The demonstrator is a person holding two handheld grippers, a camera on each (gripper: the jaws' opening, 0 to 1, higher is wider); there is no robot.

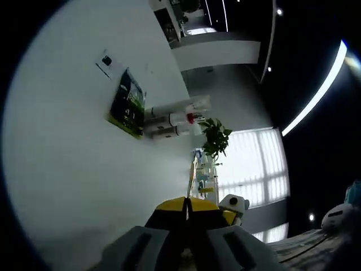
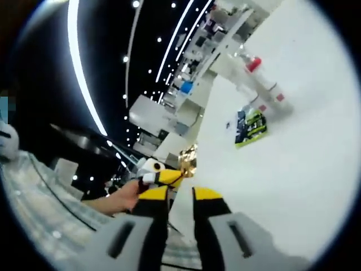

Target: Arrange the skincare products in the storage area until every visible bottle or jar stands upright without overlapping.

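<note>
Showroom surroundings beyond the white desk (image 1: 67, 169)

We see a potted green plant (image 1: 215, 137) at the desk's far edge, bright slatted windows (image 1: 251, 164) behind it, and a curved ceiling light strip (image 1: 316, 90) overhead. In the right gripper view, small ceiling spotlights (image 2: 149, 71) dot the dark ceiling above white display counters (image 2: 148, 121).

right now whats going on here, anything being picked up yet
Not yet. A person holds both grippers above a white table, neither gripping anything. The left gripper has its jaws together; the right gripper is open. Three bottles lie on their sides beside a green packet, apart from both grippers, so nothing stands upright.
</note>
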